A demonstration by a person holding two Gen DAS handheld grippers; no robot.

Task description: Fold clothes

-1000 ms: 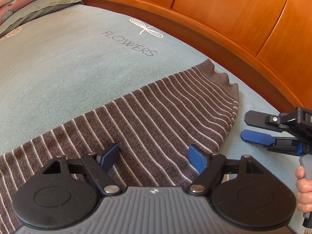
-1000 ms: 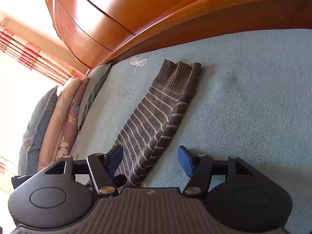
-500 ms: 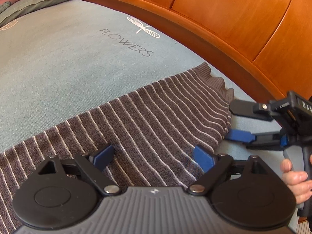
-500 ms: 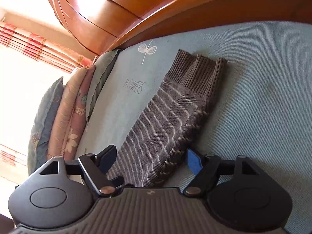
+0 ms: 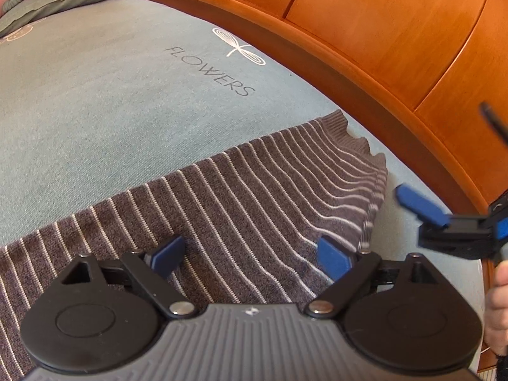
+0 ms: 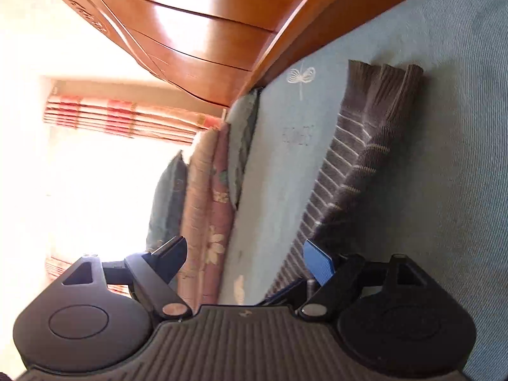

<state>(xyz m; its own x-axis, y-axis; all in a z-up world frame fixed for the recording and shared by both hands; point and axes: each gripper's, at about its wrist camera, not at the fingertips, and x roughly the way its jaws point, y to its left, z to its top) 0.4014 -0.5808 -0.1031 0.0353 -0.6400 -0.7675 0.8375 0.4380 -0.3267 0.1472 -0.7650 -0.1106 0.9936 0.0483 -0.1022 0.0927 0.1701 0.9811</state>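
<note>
Sweater [image 5: 254,209]: brown knit with pale stripes, lying folded on the bed [image 5: 95,111], ribbed hem toward the wooden headboard [image 5: 381,31].
Left claw [image 5: 250,257]: jaws wide, poised over the sweater, nothing gripped.
Right claw [image 6: 244,260]: jaws opening, rolled sideways beside the sweater's folded edge, nothing pressed between them.
Pillows [image 6: 203,209]: stacked at the far end of the bed.
Print: "FLOWERS" [image 5: 209,71] on the bedspread.
</note>
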